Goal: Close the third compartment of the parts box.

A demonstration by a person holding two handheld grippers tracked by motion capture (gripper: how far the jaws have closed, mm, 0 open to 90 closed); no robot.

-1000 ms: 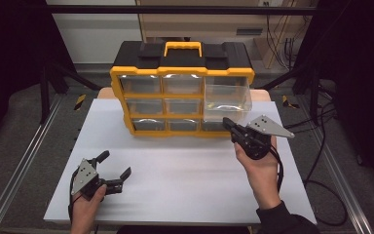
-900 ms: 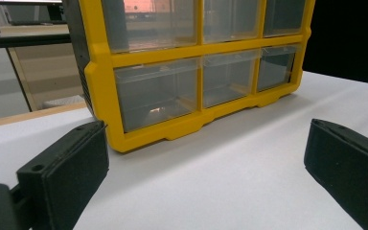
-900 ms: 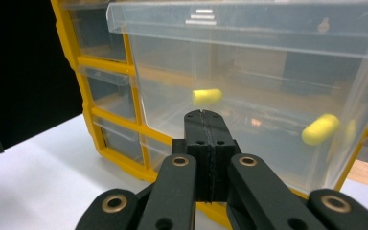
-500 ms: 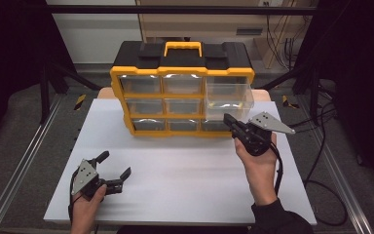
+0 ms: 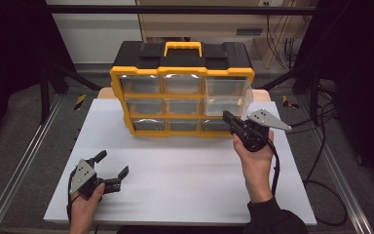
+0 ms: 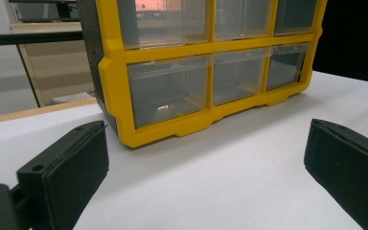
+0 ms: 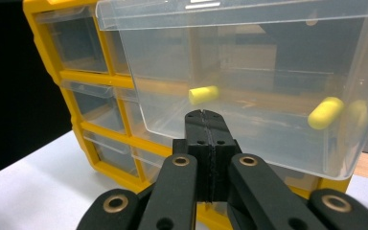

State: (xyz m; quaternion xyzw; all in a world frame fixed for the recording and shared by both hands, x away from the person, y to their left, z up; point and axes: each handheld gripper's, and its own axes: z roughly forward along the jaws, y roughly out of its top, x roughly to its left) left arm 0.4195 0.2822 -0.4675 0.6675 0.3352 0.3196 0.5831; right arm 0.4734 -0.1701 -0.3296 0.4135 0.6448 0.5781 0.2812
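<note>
A yellow and black organizer (image 5: 182, 72) with clear drawers stands at the back of the white table (image 5: 185, 170). Its top right drawer (image 5: 229, 92) sticks out of the frame. In the right gripper view this clear drawer (image 7: 268, 62) holds two small yellow cylinders (image 7: 203, 94), one farther right (image 7: 325, 112). My right gripper (image 5: 226, 117) is shut with nothing between its jaws. Its tip (image 7: 205, 116) sits at the lower front of the drawer, and I cannot tell whether it touches. My left gripper (image 5: 113, 163) rests open near the table's front left, aimed at the organizer (image 6: 115, 96), with bare table between its jaws (image 6: 206, 158).
The other drawers (image 6: 167, 88) are pushed in and look mostly empty. Metal rails (image 5: 29, 161) run along both sides of the table. Cables (image 5: 316, 146) trail off to the right. A dark frame and shelving stand behind the organizer.
The right gripper has edged slightly closer to the drawer front. The left gripper has stayed where it was.
</note>
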